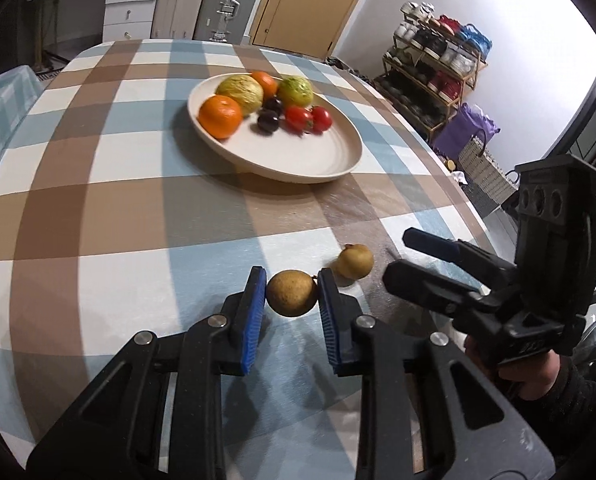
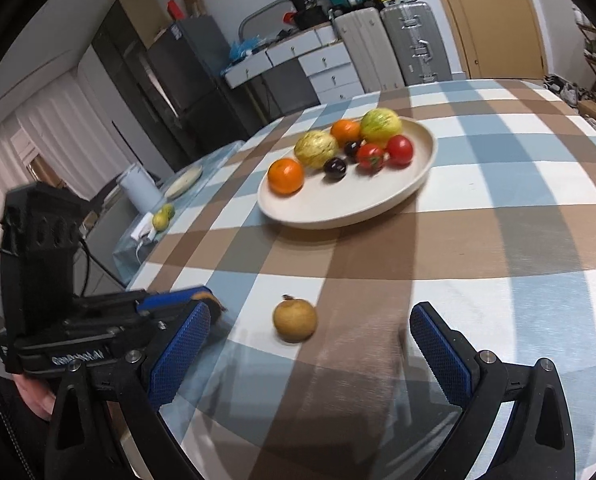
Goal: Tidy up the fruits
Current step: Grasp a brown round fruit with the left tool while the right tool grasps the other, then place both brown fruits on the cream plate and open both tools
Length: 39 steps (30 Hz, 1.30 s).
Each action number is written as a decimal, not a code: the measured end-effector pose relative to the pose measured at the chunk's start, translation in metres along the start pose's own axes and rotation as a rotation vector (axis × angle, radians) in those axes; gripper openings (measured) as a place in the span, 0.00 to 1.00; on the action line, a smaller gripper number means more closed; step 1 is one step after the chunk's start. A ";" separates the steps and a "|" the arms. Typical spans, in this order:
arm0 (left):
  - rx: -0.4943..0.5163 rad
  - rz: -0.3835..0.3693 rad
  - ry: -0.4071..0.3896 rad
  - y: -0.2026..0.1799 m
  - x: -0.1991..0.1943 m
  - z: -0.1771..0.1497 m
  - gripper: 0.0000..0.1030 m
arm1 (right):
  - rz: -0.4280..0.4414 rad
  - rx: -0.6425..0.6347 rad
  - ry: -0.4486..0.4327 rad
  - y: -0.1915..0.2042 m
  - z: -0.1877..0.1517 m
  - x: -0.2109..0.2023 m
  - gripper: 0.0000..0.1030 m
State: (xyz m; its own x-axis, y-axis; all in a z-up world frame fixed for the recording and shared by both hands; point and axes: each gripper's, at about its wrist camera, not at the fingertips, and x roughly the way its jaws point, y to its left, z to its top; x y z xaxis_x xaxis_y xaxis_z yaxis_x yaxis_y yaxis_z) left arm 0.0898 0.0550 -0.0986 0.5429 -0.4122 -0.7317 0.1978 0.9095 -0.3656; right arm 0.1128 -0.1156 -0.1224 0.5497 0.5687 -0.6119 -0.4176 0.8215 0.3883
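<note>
My left gripper is shut on a small brown longan, held just above the checked tablecloth. A second longan lies on the cloth just right of it; it also shows in the right wrist view. My right gripper is open and empty, with that loose longan ahead between its fingers. The right gripper shows at the right in the left wrist view. A cream plate farther back holds two oranges, two yellow-green melons, two dark plums and two tomatoes; it also shows in the right wrist view.
The table edge curves down the right side. A shoe rack and a woven basket stand beyond it. A side table with a white jug and fruit stands to the left.
</note>
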 end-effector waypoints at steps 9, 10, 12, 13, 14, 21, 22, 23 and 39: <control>-0.035 -0.006 -0.029 0.023 -0.014 -0.003 0.23 | -0.037 -0.043 0.089 0.025 0.002 0.032 0.81; -0.040 -0.005 -0.034 0.025 -0.014 -0.003 0.23 | -0.048 -0.048 0.088 0.027 0.002 0.034 0.79; -0.049 -0.007 -0.039 0.029 -0.015 -0.003 0.23 | -0.058 -0.055 0.086 0.030 0.002 0.034 0.76; -0.054 -0.010 -0.040 0.030 -0.014 -0.002 0.23 | -0.063 -0.057 0.088 0.030 0.001 0.035 0.73; -0.058 -0.011 -0.042 0.032 -0.014 -0.002 0.23 | -0.074 -0.063 0.091 0.031 0.000 0.034 0.71; -0.065 -0.008 -0.050 0.031 -0.012 -0.001 0.23 | -0.158 -0.101 0.100 0.032 -0.005 0.032 0.43; -0.064 -0.005 -0.052 0.030 -0.012 0.000 0.23 | -0.170 -0.102 0.100 0.031 -0.005 0.032 0.36; -0.061 -0.002 -0.053 0.029 -0.013 0.000 0.23 | -0.178 -0.102 0.101 0.030 -0.005 0.032 0.33; -0.020 0.077 -0.055 -0.002 -0.006 0.020 0.23 | -0.066 -0.003 0.033 -0.004 0.002 0.008 0.27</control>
State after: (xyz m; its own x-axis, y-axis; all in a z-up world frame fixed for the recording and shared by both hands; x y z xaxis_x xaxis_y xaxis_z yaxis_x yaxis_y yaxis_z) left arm 0.1023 0.0567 -0.0814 0.6003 -0.3372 -0.7253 0.1381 0.9369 -0.3212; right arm 0.1202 -0.1138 -0.1275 0.5520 0.5114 -0.6586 -0.3835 0.8571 0.3440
